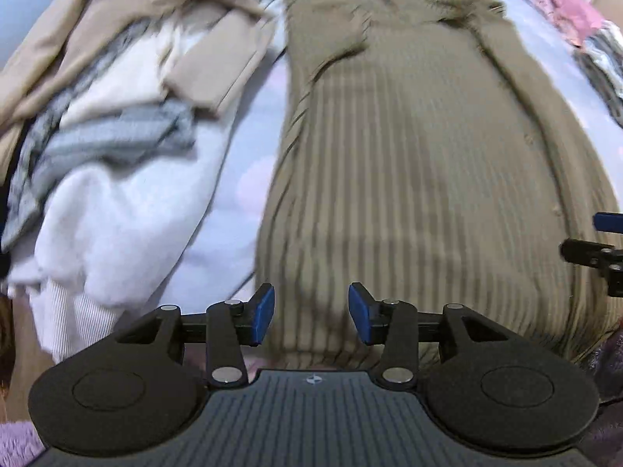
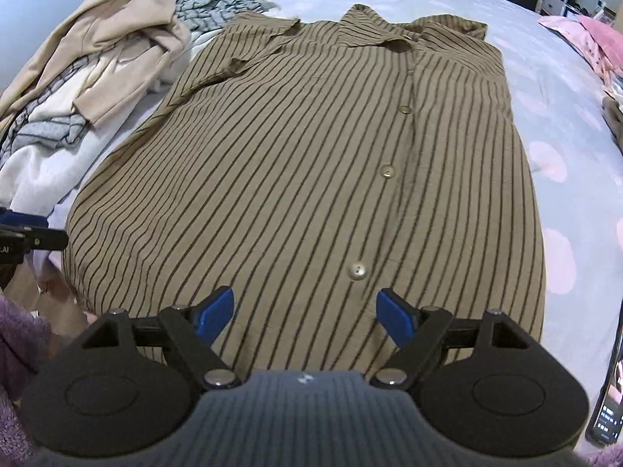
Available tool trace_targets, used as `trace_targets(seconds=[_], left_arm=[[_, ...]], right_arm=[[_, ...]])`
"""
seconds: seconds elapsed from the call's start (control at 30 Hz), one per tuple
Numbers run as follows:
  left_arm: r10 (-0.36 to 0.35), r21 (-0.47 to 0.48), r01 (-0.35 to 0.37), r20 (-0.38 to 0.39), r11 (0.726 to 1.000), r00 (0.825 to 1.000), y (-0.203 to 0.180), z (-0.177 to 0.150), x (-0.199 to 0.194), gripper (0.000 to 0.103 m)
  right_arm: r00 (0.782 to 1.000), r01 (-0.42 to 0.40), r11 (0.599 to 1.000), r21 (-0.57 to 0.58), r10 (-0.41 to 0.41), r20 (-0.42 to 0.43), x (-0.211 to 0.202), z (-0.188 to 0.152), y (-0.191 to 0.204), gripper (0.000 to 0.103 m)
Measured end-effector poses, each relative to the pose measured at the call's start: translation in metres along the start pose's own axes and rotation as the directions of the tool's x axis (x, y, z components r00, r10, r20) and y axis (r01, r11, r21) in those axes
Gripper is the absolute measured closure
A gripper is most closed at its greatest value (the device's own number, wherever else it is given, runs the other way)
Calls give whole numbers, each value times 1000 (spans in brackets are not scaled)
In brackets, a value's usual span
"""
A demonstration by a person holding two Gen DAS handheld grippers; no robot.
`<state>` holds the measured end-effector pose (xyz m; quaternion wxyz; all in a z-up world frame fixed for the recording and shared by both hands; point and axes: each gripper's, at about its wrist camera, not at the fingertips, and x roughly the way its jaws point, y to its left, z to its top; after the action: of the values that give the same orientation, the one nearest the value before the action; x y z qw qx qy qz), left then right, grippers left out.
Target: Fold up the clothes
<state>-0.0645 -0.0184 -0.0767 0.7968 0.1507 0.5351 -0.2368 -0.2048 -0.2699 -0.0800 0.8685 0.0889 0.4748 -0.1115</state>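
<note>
A tan shirt with dark stripes and buttons (image 2: 311,163) lies flat on the bed, collar at the far end, hem nearest me. It also shows in the left wrist view (image 1: 409,163), blurred. My left gripper (image 1: 311,313) is open and empty over the hem's left part. My right gripper (image 2: 307,313) is open and empty over the hem near the lowest button (image 2: 357,270). Each gripper shows at the edge of the other's view: the right gripper (image 1: 595,249), the left gripper (image 2: 27,235).
A heap of beige, white and grey clothes (image 2: 89,78) lies left of the shirt. Pink clothes (image 2: 584,35) lie at the far right. The bedsheet (image 2: 564,148) is pale blue with pink spots. A phone (image 2: 611,408) lies at the right edge.
</note>
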Motion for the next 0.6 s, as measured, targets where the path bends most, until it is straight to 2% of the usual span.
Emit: trace_targets(seconds=[0.1, 0.47, 0.53, 0.6], left_arm=[[11, -33, -12, -23, 999, 1000, 11, -3, 6, 63], [-50, -93, 41, -87, 995, 995, 26, -19, 22, 63], [-34, -80, 27, -89, 996, 995, 25, -20, 25, 63], [22, -54, -26, -73, 998, 997, 24, -20, 26, 63]], right_arm=[[1000, -8, 1000, -26, 8, -4, 3, 1, 6, 21], [999, -29, 999, -44, 28, -29, 9, 2, 12, 21], [999, -35, 998, -54, 33, -27, 9, 2, 14, 21], [999, -40, 997, -67, 39, -23, 8, 2, 16, 21]])
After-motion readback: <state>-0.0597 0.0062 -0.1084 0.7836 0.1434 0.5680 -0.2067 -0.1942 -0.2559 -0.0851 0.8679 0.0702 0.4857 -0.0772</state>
